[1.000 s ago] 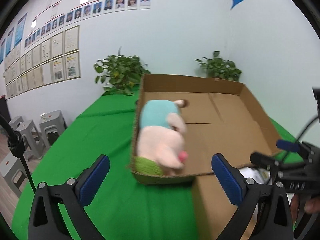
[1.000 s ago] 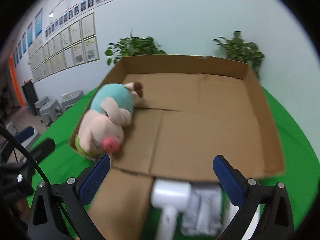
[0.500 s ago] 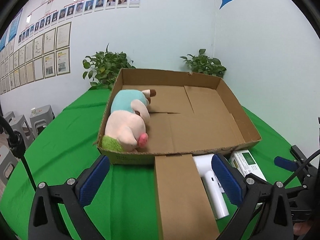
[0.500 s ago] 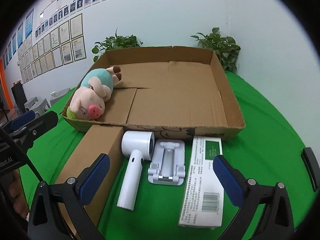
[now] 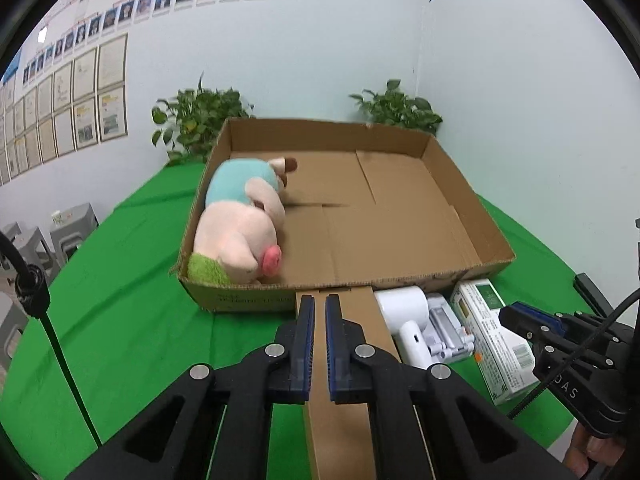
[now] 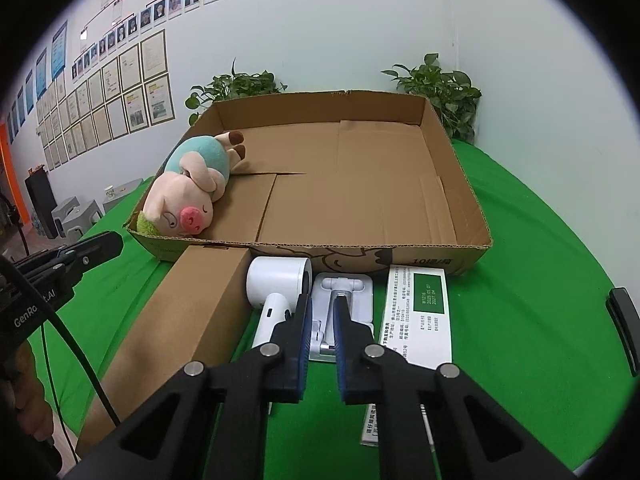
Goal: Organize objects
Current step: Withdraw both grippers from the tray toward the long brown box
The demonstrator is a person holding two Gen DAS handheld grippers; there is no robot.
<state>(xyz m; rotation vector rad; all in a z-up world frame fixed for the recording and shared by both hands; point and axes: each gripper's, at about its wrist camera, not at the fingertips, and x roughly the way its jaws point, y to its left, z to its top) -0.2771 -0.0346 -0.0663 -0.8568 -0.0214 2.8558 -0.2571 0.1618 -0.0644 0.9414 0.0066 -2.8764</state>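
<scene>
A plush pig (image 5: 240,224) (image 6: 188,196) lies in the left part of an open cardboard tray (image 5: 400,216) (image 6: 360,184). In front of the tray lie a long brown box (image 5: 340,360) (image 6: 192,320), a white hair dryer (image 6: 276,284) (image 5: 404,316), a white folding stand (image 6: 344,304) (image 5: 446,326) and a white-and-green carton (image 6: 420,312) (image 5: 496,332). My left gripper (image 5: 319,312) is shut and empty above the brown box. My right gripper (image 6: 321,312) is shut and empty above the stand.
The green tablecloth (image 6: 540,280) covers the table. Potted plants (image 5: 200,120) (image 6: 444,88) stand behind the tray by the wall. Grey stools (image 5: 68,232) stand left of the table. A black object (image 6: 622,320) lies at the right table edge.
Both grippers have closed from wide open to shut, holding nothing. Both have drawn back from the tray, so the items in front of it now show.
</scene>
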